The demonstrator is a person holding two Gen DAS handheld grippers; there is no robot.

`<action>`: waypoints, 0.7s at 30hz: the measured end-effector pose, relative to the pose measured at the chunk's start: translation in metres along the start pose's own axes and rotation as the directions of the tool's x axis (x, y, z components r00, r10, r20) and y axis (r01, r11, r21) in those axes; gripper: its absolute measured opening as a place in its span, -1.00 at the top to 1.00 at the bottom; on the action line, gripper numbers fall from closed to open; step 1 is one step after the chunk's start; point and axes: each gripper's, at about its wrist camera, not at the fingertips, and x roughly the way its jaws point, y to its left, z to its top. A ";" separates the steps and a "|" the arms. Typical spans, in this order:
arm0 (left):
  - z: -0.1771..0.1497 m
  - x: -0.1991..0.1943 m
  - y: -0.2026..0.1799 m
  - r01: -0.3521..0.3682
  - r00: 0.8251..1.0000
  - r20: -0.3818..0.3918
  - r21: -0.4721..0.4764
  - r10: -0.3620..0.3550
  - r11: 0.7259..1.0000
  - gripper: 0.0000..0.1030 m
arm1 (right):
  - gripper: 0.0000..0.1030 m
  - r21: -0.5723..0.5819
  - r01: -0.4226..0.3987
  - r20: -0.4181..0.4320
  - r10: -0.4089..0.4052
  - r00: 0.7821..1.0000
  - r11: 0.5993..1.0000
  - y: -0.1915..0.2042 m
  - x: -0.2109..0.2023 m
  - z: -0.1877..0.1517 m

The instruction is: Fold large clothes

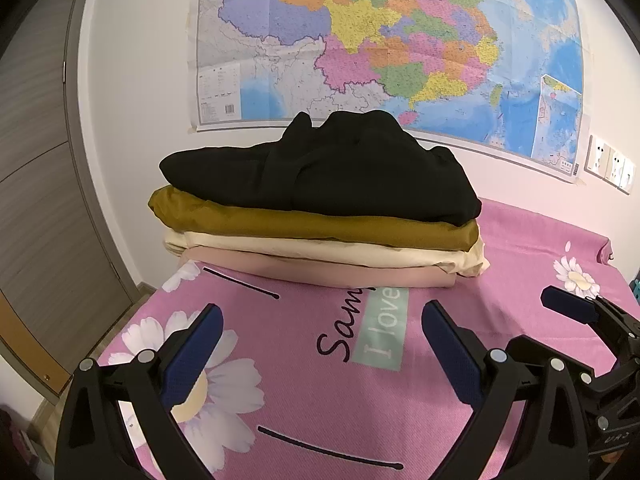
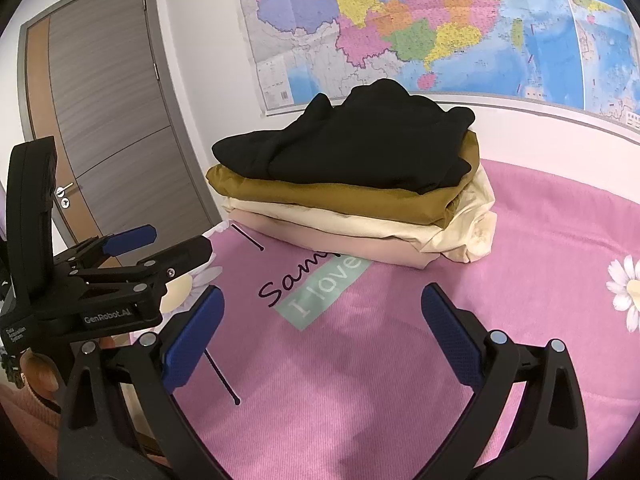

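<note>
A stack of folded clothes sits at the far side of the pink bed: a black garment [image 1: 328,168] [image 2: 352,148] on top, loosely bunched, over a mustard one [image 1: 304,224] [image 2: 328,196], a cream one [image 1: 320,252] [image 2: 360,228] and a pale pink one [image 1: 320,272] [image 2: 340,244]. My left gripper [image 1: 322,320] is open and empty, hovering above the bedsheet short of the stack. My right gripper [image 2: 322,304] is open and empty, also short of the stack. The left gripper also shows in the right wrist view [image 2: 160,242], to the left.
The pink bedsheet [image 1: 520,240] [image 2: 540,240] has daisy prints and "I love" lettering. A large map [image 1: 400,40] hangs on the wall behind the stack. A grey door [image 2: 104,112] stands at the left. Wall sockets [image 1: 610,164] are at the right.
</note>
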 end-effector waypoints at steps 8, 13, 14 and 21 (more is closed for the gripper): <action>-0.002 0.002 0.000 0.002 1.000 -0.007 -0.001 -0.002 1.000 -0.87 | -0.89 0.004 -0.007 -0.004 0.007 1.000 1.000 0.000 0.000 -0.001; -0.003 0.003 0.000 0.001 1.000 -0.010 -0.001 -0.001 1.000 -0.87 | -0.89 0.010 -0.005 -0.003 0.005 1.000 1.000 -0.001 0.000 -0.001; -0.003 0.003 0.000 0.001 1.000 -0.011 -0.001 -0.001 1.000 -0.87 | -0.89 0.011 -0.006 -0.004 0.006 1.000 1.000 -0.002 0.001 -0.001; -0.003 0.006 -0.001 0.004 1.000 -0.019 0.002 -0.004 1.000 -0.87 | -0.89 0.017 -0.005 -0.009 0.005 1.000 1.000 -0.003 0.002 -0.001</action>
